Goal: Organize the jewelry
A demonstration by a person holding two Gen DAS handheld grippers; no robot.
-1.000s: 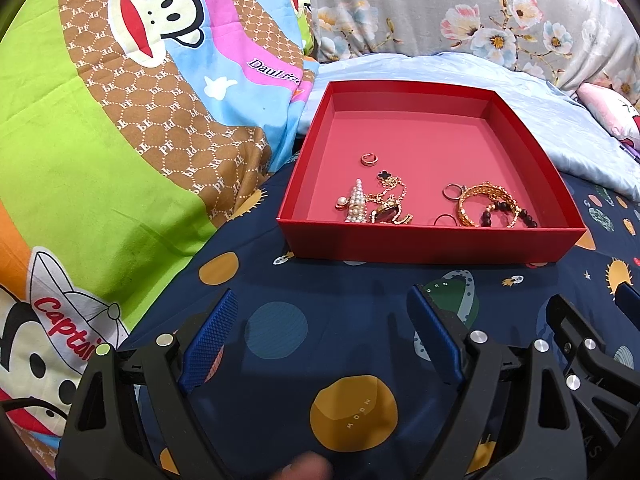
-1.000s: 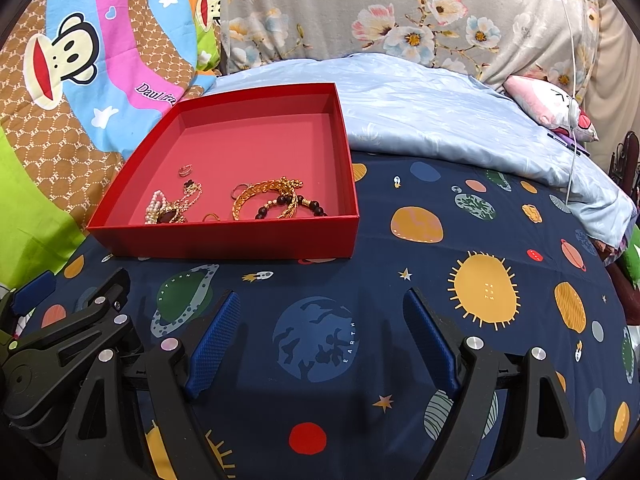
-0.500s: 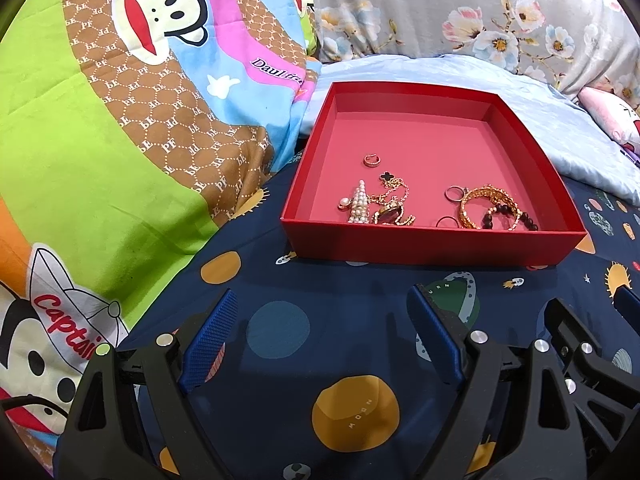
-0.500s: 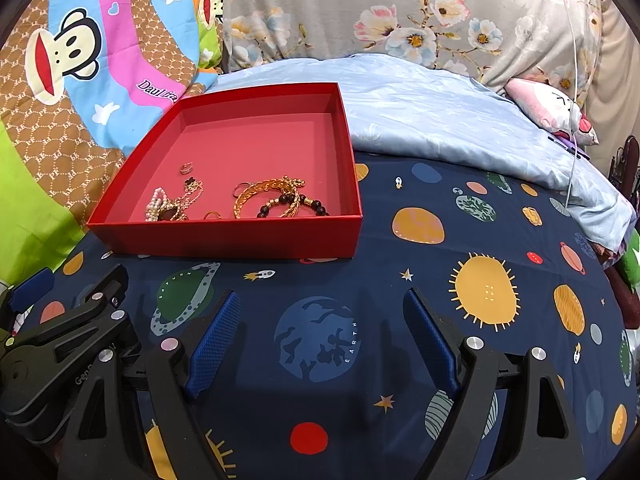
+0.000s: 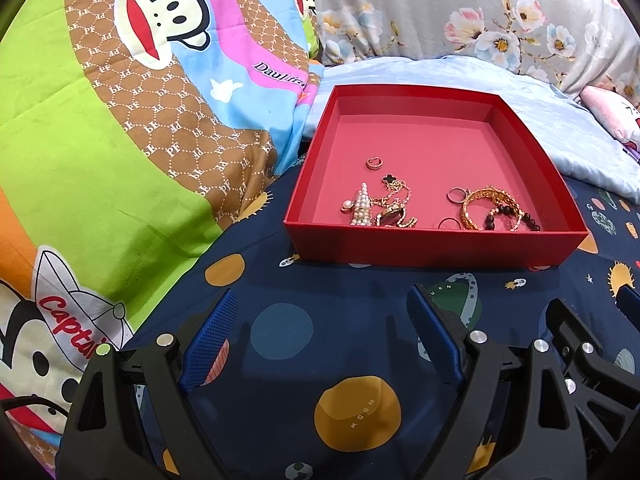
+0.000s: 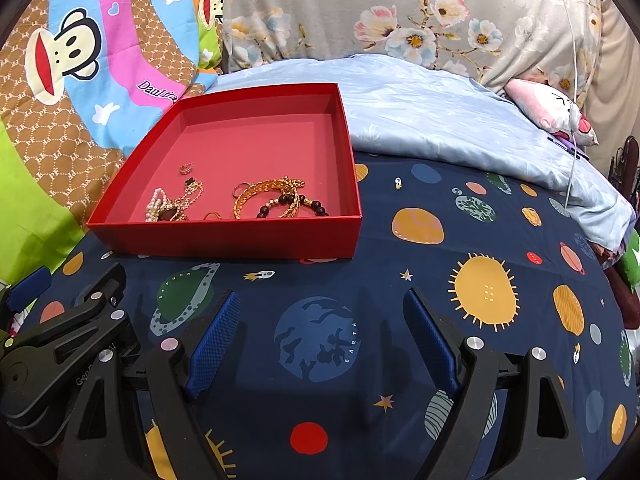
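red tray (image 5: 436, 246) slightly nearer | jewelry (image 5: 380, 208) ahead of left claw (image 5: 322, 334) | both claws agape, empty

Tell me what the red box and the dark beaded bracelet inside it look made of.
Red box: probably cardboard, matte finish; thin straight walls, crisp folded corners, no gloss. Dark beaded bracelet: round dark brown or black beads, faintly shiny, with a few gold-coloured spacers; could be wood, stone or plastic, too small to tell.

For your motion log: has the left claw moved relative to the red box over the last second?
Yes, slightly. The red box sits a little higher and more rightward in the left wrist view, so the left claw drifted back and leftward.
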